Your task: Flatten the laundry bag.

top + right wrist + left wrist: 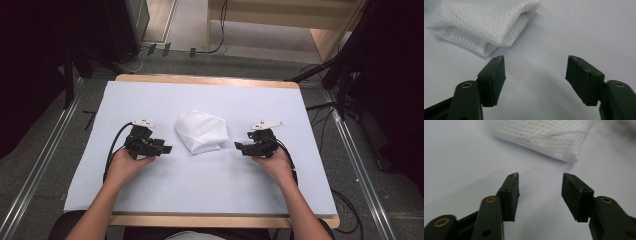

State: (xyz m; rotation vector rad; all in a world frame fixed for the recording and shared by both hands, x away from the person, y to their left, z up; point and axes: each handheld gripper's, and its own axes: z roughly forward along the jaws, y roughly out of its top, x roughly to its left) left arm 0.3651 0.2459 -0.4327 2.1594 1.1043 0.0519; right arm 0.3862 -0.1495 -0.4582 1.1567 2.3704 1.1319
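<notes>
Evidently the approach is in hand: the folded white cloth [201, 131] lies mid-table, the left gripper [166, 148] and right gripper [239, 146] flanking it, both released and empty. Next, probably, each must close in on the cloth's nearest edge.

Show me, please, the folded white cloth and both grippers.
folded white cloth [201, 131]: high view, middle of its top.
left gripper [167, 149]: high view, between its fingertips.
right gripper [237, 146]: high view, between its fingertips.

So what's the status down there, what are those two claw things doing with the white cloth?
Left gripper open, nothing between the jaws. Right gripper open too, nothing held. Folded white cloth lies between them on the table, untouched. Nothing in the way.
</notes>
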